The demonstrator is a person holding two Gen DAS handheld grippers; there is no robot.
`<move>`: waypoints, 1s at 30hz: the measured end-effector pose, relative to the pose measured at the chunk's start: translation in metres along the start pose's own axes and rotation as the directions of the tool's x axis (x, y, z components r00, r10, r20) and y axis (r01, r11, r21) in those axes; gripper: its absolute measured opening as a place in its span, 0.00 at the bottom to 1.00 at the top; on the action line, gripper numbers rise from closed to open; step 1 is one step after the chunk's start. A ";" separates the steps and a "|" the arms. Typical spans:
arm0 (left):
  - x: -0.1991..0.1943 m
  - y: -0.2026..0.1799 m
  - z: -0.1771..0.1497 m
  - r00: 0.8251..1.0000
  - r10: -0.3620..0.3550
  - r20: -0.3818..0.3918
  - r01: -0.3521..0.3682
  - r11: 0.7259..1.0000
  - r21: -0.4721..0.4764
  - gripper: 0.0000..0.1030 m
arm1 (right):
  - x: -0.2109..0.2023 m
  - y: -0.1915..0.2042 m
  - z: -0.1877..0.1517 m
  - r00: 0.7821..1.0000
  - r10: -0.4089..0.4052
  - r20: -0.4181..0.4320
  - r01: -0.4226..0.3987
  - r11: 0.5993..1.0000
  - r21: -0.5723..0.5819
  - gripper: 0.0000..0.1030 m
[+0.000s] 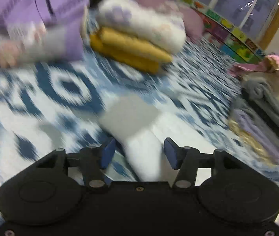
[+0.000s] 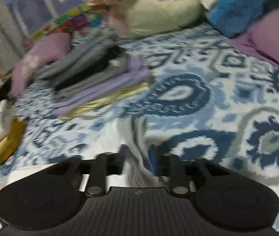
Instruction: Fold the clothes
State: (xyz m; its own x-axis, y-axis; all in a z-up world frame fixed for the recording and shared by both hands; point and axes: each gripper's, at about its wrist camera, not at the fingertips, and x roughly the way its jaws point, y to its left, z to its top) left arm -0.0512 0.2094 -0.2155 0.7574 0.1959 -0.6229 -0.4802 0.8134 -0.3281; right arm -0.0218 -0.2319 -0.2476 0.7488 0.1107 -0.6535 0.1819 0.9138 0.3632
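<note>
A white garment (image 1: 131, 118) lies on the blue-and-white patterned bedspread (image 1: 60, 90), and a strip of it runs back between the blue pads of my left gripper (image 1: 139, 153). Those jaws stand apart and the pads sit clear of the cloth. In the right wrist view the same white garment (image 2: 137, 137) passes between the dark fingers of my right gripper (image 2: 138, 155), which also stand apart over the bedspread (image 2: 218, 98). Both views are blurred.
A folded yellow-and-white stack (image 1: 135, 45) (image 2: 4, 137) and a grey-and-lilac folded stack (image 1: 263, 118) (image 2: 100, 72) rest on the bed. A person in a purple top (image 1: 31, 9) is at the upper left. A clear storage bag (image 1: 227, 9), cream duvet (image 2: 159, 5) and purple pillow (image 2: 267, 37) line the edges.
</note>
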 end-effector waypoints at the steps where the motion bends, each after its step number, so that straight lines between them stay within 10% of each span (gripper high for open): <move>1: -0.003 -0.002 0.001 0.999 0.035 0.024 -0.036 0.999 0.031 0.53 | -0.001 -0.002 -0.003 1.000 0.009 0.018 -0.009 1.000 0.005 0.50; 30: 0.025 -0.027 0.030 0.995 -0.093 0.025 0.080 0.946 0.313 0.53 | 0.046 0.004 -0.029 0.990 0.080 0.113 -0.050 0.967 -0.250 0.60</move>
State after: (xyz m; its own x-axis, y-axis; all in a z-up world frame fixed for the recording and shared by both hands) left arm -0.0064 0.2085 -0.2008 0.8093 0.1332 -0.5721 -0.2551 0.9570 -0.1381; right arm -0.0049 -0.2118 -0.2954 0.8284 0.1387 -0.5428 -0.0204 0.9757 0.2181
